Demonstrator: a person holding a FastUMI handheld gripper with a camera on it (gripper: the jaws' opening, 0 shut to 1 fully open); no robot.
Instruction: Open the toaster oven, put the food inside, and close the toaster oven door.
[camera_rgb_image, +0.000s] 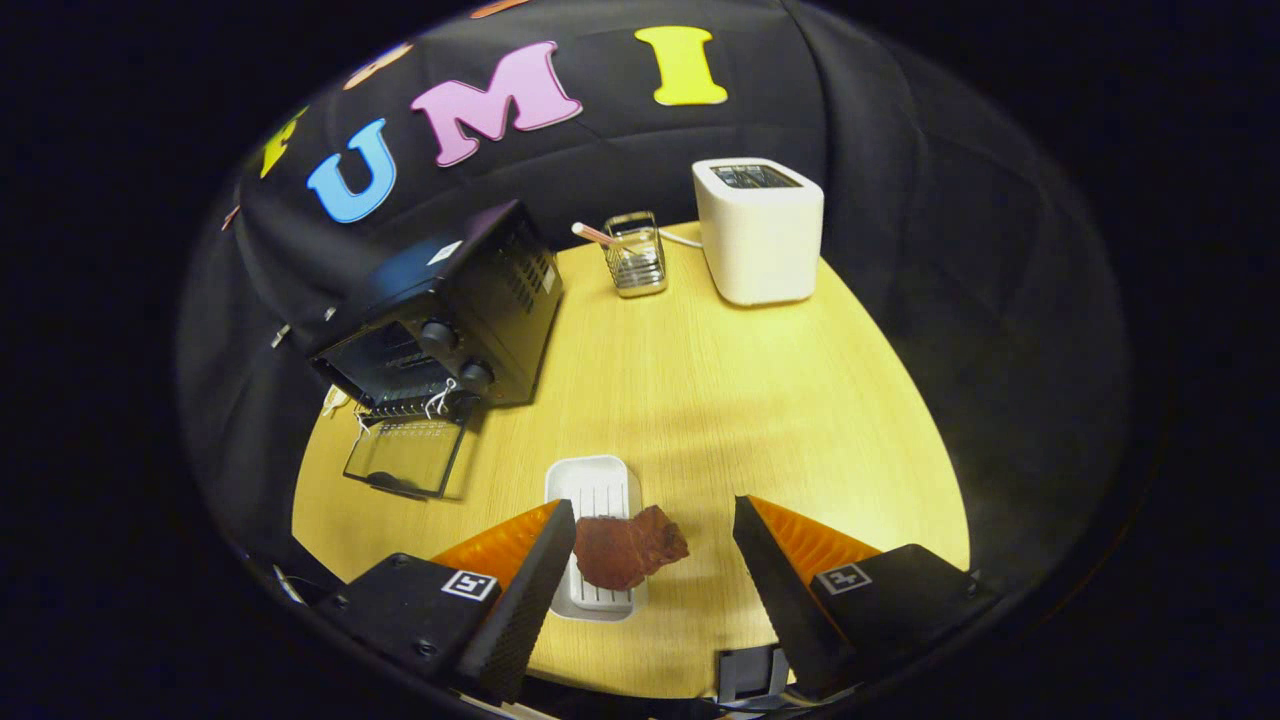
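The black toaster oven (450, 310) stands at the far left of the wooden table, its glass door (405, 457) folded down flat in front of it. A dark red piece of food (628, 548) lies partly on a small white ridged tray (592, 490), hanging over the tray's right edge. My gripper (652, 540) is open, with the food lying between the fingers, close to the left one. Neither finger presses on it. The oven's inside looks dark, with a wire rack at the mouth.
A white pop-up toaster (758, 230) stands at the back of the table (720, 400). Next to it is a metal mesh holder (635, 255) with a stick in it. Black cloth walls close the booth behind and on both sides.
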